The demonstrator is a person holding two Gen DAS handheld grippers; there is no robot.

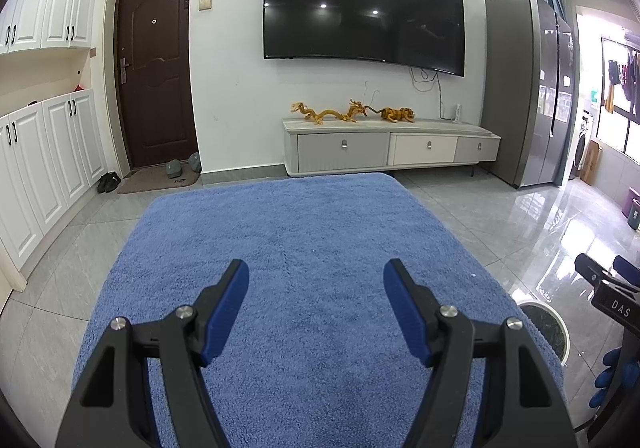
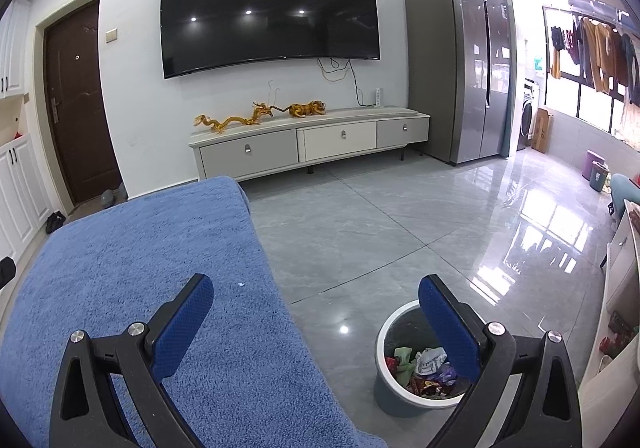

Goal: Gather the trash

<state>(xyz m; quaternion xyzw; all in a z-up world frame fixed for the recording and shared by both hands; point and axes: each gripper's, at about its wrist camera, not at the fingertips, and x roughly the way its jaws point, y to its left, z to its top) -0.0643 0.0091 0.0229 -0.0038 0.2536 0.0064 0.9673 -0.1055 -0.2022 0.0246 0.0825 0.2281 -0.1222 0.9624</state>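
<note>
White "DAS" lettering marks the right gripper; both grippers' fingers spread wide, empty.

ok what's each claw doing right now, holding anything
left claw: open, holding nothing, over the blue rug
right claw: open, holding nothing

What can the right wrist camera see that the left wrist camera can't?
Only the right wrist view looks into the trash bin, showing crumpled wrappers, between the open, empty right hand-held gripper. Only the left wrist view shows the doormat and the open, empty left hand-held gripper. Both show the blue rug, the TV and the fridge.
</note>
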